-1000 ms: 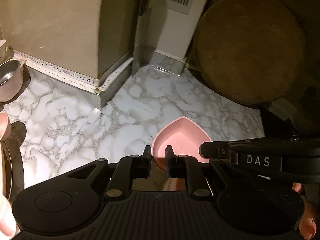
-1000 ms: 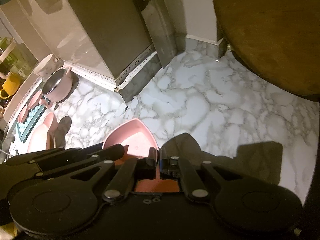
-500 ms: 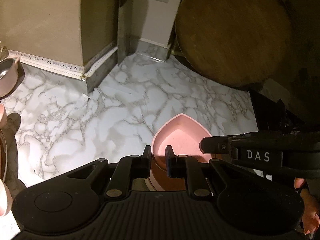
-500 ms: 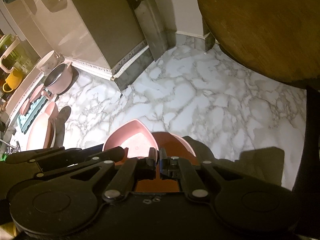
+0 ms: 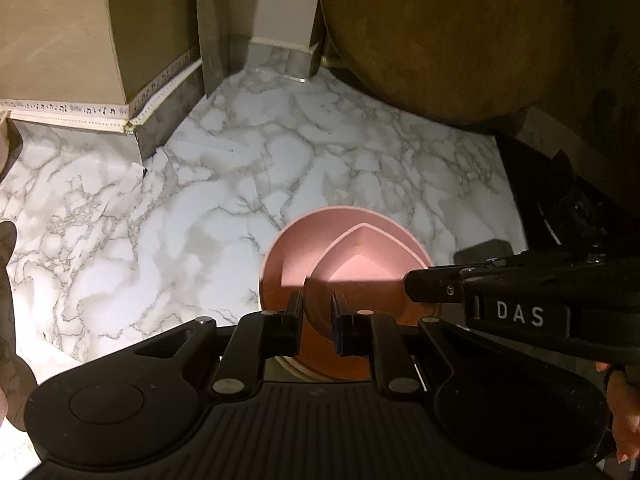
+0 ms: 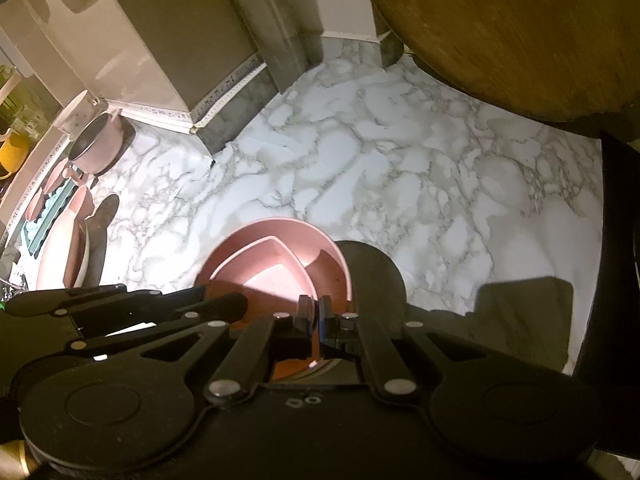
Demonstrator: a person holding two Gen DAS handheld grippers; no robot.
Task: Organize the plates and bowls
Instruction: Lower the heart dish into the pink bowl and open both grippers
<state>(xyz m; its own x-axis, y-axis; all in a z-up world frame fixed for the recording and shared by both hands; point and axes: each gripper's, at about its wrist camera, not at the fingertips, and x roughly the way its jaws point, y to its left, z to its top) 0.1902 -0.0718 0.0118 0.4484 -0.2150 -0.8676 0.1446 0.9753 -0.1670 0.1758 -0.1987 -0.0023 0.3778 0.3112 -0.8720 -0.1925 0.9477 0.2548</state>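
Left gripper (image 5: 316, 312) clamped on near rim of pink pointed bowl (image 5: 360, 256), nested in round pink bowl (image 5: 288, 252), right gripper (image 6: 315, 312) pinching round bowl's rim, over white marble-patterned counter (image 5: 200, 200).

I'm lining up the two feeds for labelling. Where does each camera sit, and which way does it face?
Left wrist: on the left gripper, looking steeply down at the marble counter; jaws grip the heart-shaped bowl.
Right wrist: on the right gripper, looking down likewise; jaws clamp the round bowl by its rim.
Shared: nested pink bowls, counter, round wooden board.
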